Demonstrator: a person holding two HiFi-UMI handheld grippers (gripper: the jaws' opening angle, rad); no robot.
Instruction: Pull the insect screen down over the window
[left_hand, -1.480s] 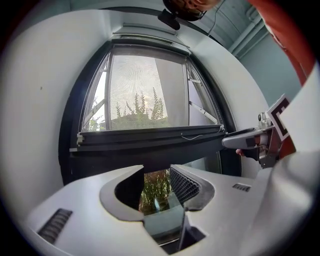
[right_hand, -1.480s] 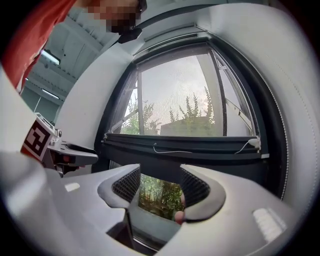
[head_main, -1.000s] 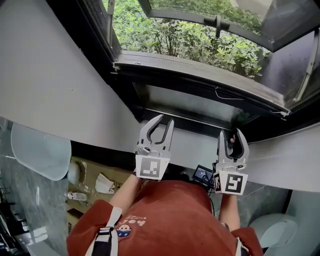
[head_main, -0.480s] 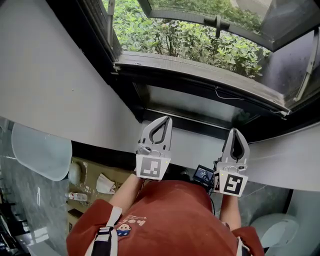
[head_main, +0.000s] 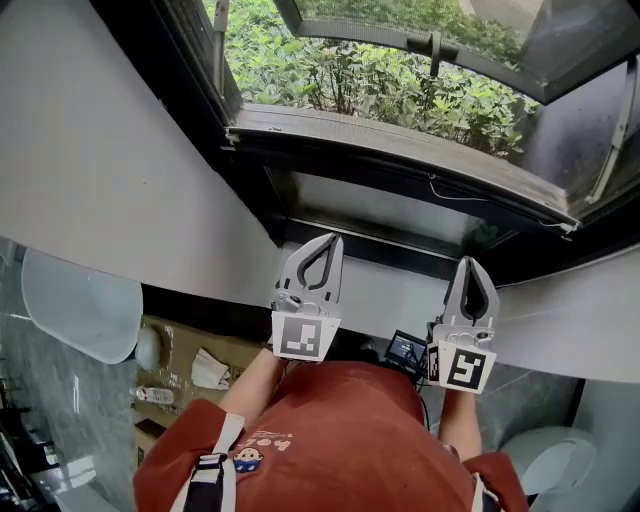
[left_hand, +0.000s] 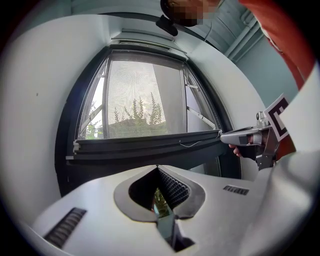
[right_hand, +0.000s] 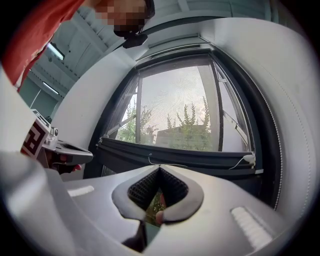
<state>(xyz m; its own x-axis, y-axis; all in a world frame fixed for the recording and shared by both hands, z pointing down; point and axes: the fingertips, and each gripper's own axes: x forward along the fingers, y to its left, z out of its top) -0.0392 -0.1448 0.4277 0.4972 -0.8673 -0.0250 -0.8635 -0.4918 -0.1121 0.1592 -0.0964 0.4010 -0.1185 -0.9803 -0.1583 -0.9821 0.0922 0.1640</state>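
Window job: my left tongs (head_main: 325, 240) and right tongs (head_main: 470, 264) hover side by side, both clenched on nothing, short of the insect screen (left_hand: 142, 90). Its pull bar (head_main: 400, 150) spans the window frame (head_main: 255, 190) above the sill (head_main: 380, 250). I judge it best to part both jaws, grip the bar near each end and draw it down level. No writing is legible, only the square markers (head_main: 300, 338).

screen: grey mesh insect screen (left_hand: 142, 90), taut across the opening | edge: dark bottom bar (left_hand: 145, 146), level, at 12 o'clock ahead | frame: dark-framed window (left_hand: 65, 135), sash swung outward
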